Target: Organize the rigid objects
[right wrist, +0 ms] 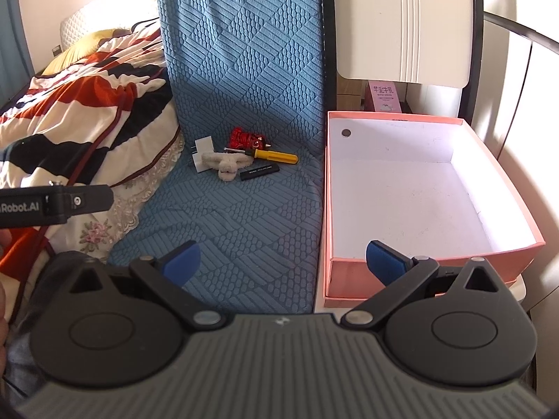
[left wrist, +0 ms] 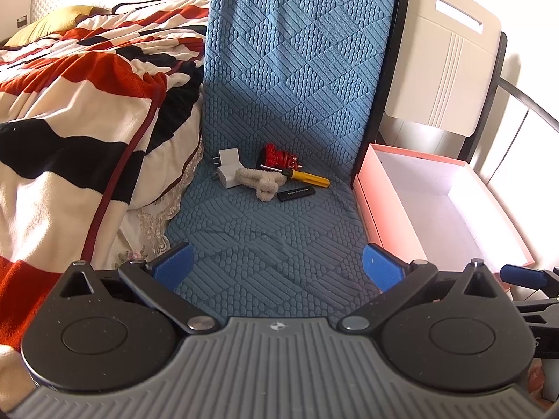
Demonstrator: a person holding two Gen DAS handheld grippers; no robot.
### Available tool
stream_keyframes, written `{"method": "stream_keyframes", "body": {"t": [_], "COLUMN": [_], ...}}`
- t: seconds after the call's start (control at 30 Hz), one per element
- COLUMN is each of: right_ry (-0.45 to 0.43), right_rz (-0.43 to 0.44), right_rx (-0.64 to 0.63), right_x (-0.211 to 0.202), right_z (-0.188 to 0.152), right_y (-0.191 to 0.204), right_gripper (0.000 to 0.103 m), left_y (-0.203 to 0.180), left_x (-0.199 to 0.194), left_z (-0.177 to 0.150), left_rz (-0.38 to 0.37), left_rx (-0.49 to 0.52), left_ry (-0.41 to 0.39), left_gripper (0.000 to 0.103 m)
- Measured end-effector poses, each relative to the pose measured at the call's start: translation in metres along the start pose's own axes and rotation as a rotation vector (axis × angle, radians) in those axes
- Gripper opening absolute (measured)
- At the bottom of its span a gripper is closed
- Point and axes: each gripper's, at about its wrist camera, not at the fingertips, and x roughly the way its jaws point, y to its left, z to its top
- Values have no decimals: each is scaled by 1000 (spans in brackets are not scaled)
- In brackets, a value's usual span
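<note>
A small pile lies on the blue textured mat (left wrist: 265,230) far ahead: a white plug adapter (left wrist: 227,169), a red toy (left wrist: 279,156), a yellow-handled screwdriver (left wrist: 307,177), a fuzzy cream fabric piece (left wrist: 260,181) and a black rectangular stick (left wrist: 297,193). The same pile shows in the right wrist view: adapter (right wrist: 202,155), red toy (right wrist: 246,139), screwdriver (right wrist: 274,155), fabric piece (right wrist: 225,164), black stick (right wrist: 260,172). My left gripper (left wrist: 277,265) is open and empty, well short of the pile. My right gripper (right wrist: 283,262) is open and empty, over the mat's edge beside the pink box (right wrist: 433,262).
The pink box (left wrist: 384,220) with a white inside stands open to the right of the mat. A striped blanket (left wrist: 77,104) covers the bed on the left. A cream chair back (left wrist: 450,52) rises behind the box. The left gripper's body (right wrist: 56,206) shows at the right view's left edge.
</note>
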Motion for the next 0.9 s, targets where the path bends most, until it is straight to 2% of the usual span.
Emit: {"method": "stream_keyframes", "body": {"t": [0.5,0.9], "right_ry": [10,-23], "right_rz": [-1,56], "right_rx": [-11,-8], "right_x": [20,60], "right_z": [1,-2], "right_y": [3,9], "right_gripper": [103,103], "left_y": [11,34], "left_x": [24,75], "left_z": [5,9], "left_rz": [-7,-23], "left_rx": [-15,-41], "left_ry": [-10,20], "left_gripper": [103,103]}}
